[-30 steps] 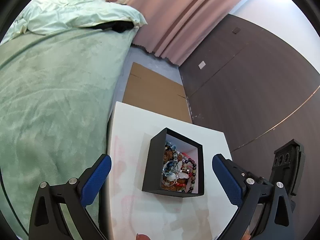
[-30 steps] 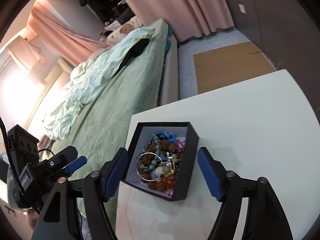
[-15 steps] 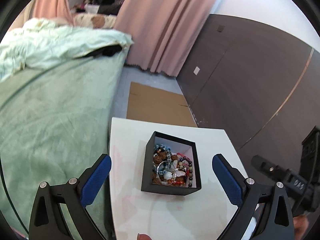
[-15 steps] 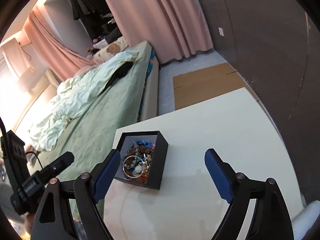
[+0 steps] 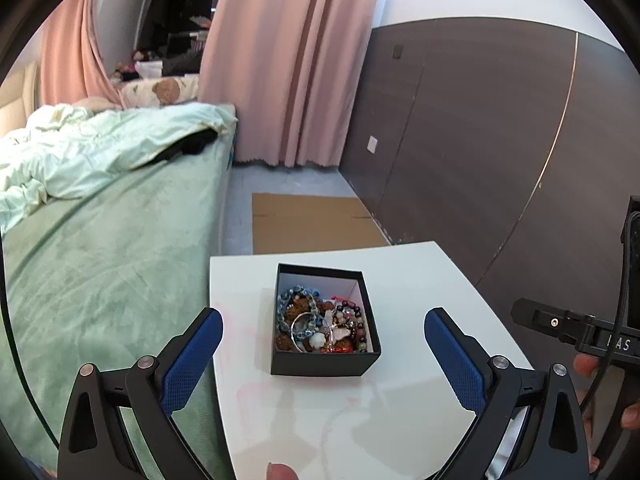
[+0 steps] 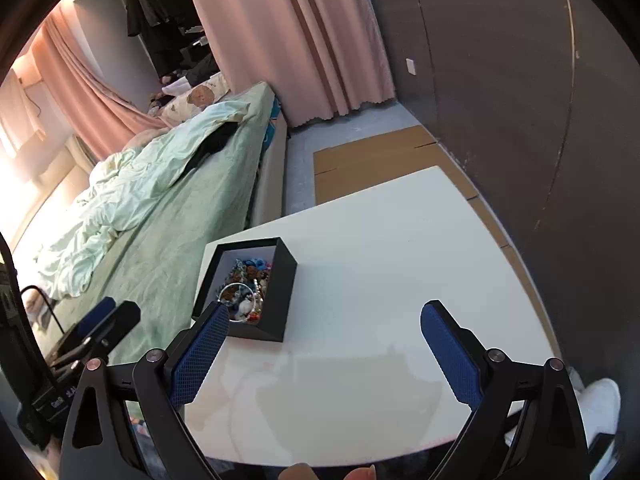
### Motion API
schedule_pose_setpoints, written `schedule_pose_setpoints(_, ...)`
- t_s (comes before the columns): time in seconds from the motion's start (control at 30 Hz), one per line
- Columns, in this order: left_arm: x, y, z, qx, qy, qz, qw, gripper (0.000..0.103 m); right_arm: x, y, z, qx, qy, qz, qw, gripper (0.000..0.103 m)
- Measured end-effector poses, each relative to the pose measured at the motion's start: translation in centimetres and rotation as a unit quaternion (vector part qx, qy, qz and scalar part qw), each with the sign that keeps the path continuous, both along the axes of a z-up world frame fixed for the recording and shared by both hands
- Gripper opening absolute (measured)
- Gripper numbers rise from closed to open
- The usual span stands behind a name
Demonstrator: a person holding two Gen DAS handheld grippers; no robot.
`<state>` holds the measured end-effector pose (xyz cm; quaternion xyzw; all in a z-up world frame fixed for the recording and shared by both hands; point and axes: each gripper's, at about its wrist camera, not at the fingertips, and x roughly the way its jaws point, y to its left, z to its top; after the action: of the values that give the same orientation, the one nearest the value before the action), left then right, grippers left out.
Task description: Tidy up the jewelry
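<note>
The black box sat on the white table, heaped with tangled bracelets. I held my left gripper and right gripper gaping and empty short of it, the right's jaws having just been opening. I judged the beads light, slippery and snag-prone, best pinched by one raised loop.

a black box filled with beaded jewelry is seen on the white table, framed by the wide-spread left gripper.
</note>
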<state>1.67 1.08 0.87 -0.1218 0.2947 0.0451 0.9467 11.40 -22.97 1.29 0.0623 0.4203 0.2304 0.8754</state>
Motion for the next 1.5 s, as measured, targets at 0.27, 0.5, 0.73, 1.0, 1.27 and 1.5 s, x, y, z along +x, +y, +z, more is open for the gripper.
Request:
schedule_pose_setpoints(0.27,-1.8,-1.2,0.2,0.011,-0.019,-0.016,0.9996,0.101,-2.0,-0.4,0.2,-0.027,-0.018,0.027,0.999,0.097)
schedule_pose_setpoints(0.5,-2.8,-1.1,0.5,0.038,-0.026,-0.004,0.9989,0.101,-3.5,-0.7,0.3,-0.041,-0.033,0.036,0.998,0.097)
schedule_pose_setpoints(0.73,-3.5,-1.4,1.2,0.046,-0.041,-0.002,0.9981,0.101,-3.5,-2.0,0.7,-0.020,-0.037,0.014,0.999,0.097)
schedule_pose_setpoints(1.0,-3.9,-1.3,1.7,0.043,-0.046,-0.005,0.9980,0.101,-3.6,-2.3,0.9,-0.001,-0.033,0.017,0.999,0.097)
schedule_pose_setpoints(1.27,-4.0,-1.7,2.0,0.048,-0.053,-0.011,0.9974,0.101,-3.8,-2.0,0.9,-0.006,-0.042,0.018,0.999,0.097)
schedule_pose_setpoints(1.5,-3.8,-1.8,1.8,0.052,-0.055,-0.009,0.9971,0.101,-3.9,-1.7,0.7,-0.006,-0.039,0.021,0.999,0.097)
